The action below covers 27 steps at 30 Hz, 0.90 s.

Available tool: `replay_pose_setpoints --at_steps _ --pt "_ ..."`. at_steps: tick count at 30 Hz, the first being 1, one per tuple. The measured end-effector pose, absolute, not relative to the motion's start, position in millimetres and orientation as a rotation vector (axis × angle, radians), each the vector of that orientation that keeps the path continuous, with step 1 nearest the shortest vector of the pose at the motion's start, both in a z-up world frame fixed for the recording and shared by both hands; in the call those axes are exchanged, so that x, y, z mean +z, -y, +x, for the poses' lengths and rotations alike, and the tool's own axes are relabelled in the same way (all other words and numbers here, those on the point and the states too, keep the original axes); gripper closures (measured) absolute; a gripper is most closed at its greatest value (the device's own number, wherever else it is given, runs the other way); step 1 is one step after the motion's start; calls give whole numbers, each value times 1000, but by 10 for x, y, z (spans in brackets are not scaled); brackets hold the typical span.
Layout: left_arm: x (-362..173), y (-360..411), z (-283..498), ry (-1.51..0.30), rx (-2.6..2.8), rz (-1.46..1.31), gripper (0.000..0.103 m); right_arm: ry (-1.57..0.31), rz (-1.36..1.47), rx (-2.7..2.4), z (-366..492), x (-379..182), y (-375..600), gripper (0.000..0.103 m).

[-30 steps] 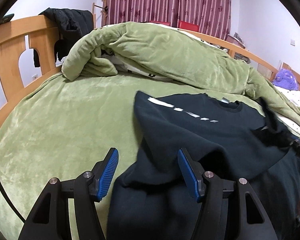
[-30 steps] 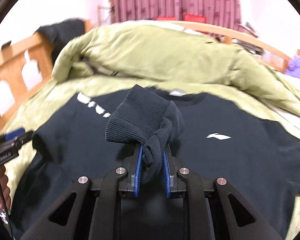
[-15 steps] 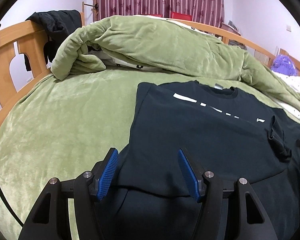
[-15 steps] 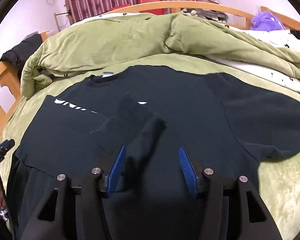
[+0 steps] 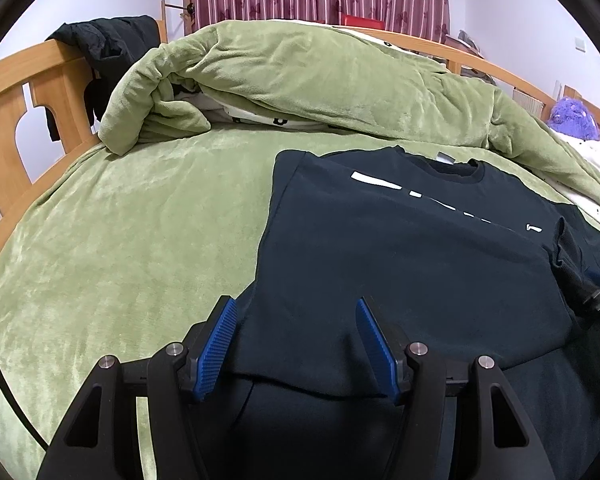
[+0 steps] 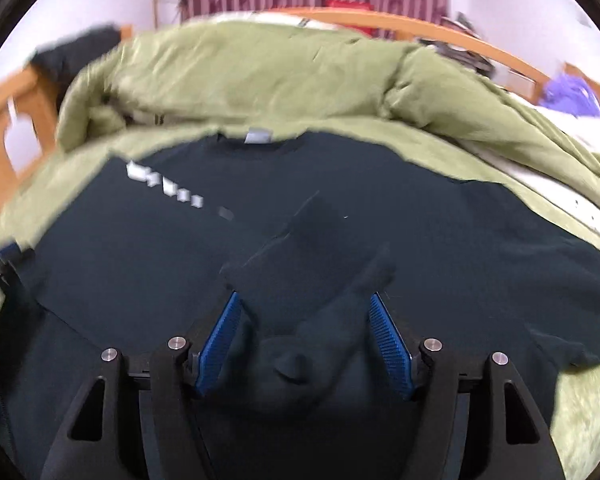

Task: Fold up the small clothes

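Right wrist | right tongs [image 6: 305, 312] just opening, sleeve [image 6: 320, 280] loose between | left tongs [image 5: 296, 322] apart over sweatshirt [image 5: 400, 248]

The sweatshirt [image 5: 400, 248] lies on the bed cover [image 5: 132, 232], with the bunched duvet [image 5: 320, 80] behind it.

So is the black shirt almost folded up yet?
Partly. One side and sleeve of the black shirt already lie folded across its front. The right gripper has just opened, letting the sleeve go; the left gripper is open too. The other side is still spread out.
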<state>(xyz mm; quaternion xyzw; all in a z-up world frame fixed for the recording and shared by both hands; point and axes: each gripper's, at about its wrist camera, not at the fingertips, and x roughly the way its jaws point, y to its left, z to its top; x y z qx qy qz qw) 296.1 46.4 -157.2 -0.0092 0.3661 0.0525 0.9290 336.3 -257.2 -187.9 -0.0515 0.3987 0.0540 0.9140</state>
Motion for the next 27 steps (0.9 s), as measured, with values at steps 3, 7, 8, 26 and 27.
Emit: replay_pose_setpoints --at_steps 3,7,8,26,27 --pt "-1599 -483 2967 -757 107 -23 43 -808 -182 31 3357 -1993 2539 68" --pt "-1593 -507 2967 -755 112 -16 43 -716 -1 12 3250 -1628 2926 77" --pt "-1590 -516 2964 -754 113 -20 43 -723 31 8 3239 -1595 3007 75" --pt "-1480 -455 2905 -742 116 11 43 -925 72 -200 3231 -1893 3693 64" --pt "-1440 -442 2893 -738 115 11 43 -921 87 -206 3219 -1853 3735 64"
